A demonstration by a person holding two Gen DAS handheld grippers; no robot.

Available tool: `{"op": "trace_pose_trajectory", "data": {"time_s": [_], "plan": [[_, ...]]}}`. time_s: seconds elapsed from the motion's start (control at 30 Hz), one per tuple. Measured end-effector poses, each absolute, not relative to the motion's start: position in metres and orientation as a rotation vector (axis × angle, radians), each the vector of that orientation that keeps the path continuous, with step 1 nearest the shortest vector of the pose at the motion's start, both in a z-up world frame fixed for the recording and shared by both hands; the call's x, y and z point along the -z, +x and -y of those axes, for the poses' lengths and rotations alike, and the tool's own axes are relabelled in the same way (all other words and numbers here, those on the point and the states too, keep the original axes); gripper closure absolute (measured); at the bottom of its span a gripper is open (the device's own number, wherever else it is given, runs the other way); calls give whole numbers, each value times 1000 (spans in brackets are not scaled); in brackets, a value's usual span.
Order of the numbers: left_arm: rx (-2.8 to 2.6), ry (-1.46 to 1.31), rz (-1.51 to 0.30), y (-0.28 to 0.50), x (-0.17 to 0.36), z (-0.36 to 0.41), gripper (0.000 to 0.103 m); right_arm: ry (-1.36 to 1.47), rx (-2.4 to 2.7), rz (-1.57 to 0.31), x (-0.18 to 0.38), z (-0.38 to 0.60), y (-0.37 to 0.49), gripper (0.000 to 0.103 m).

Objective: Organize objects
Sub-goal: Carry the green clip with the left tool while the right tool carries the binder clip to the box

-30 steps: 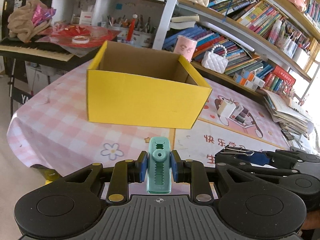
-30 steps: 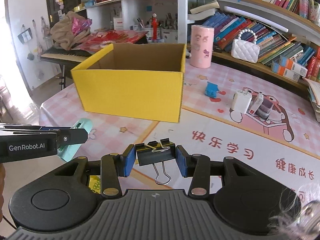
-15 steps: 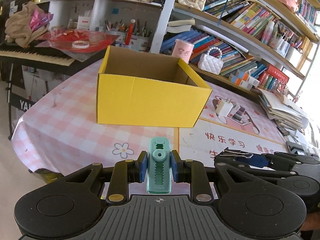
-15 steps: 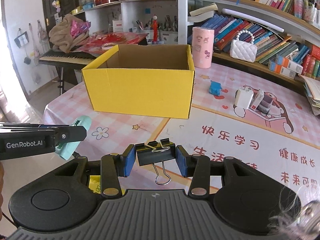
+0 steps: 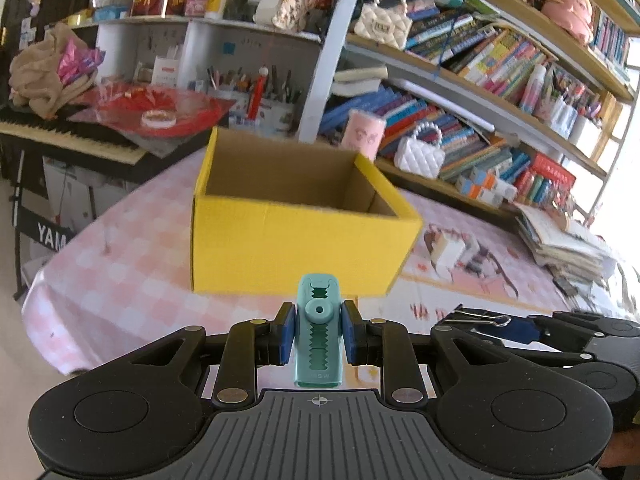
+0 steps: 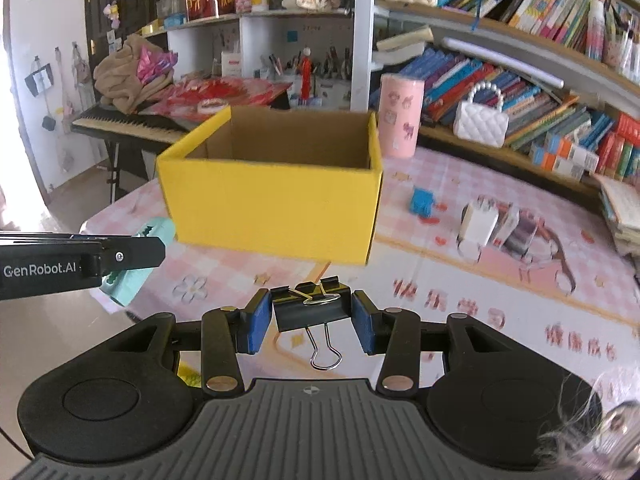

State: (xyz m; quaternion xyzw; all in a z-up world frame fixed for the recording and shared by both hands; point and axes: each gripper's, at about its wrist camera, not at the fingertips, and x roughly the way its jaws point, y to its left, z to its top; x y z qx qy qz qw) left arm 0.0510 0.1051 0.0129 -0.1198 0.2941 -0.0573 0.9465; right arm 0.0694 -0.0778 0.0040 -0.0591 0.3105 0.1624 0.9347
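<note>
Hovering level over the near edge of the table, the left gripper pointed straight at the box, its blue pads pressed against the sides of a teal clip. That clip stood lengthwise between the fingers, toothed face up, its tip reaching out toward the box's front wall without touching it. From the other side it showed as a mint-green end poking out past a black finger, just beside the box's lower left corner.

Next to it on the right, the right gripper was held at about the same height, also aimed at the box. Its pads pinched a black binder clip by the ends, one wire handle folded flat on top and the other dangling below. Neither clip had reached the box, which sat open-topped on the pink checked cloth, with nothing visible inside from where the grippers looked.

Farther right on the table lay a small blue toy and a white charger, well apart from both grippers. A pink cup stood behind the box.
</note>
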Motion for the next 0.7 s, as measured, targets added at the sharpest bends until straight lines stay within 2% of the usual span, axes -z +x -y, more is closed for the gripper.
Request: {"op": "trace_pose_trajectory", "data": {"time_s": [0.4, 0.7], "plan": [[3, -199, -483, 130, -47, -106, 80, -94, -409, -512, -41, 76, 164, 62], [-82, -161, -518, 191, -38, -100, 80, -192, -464, -487, -37, 62, 235, 62]]}}
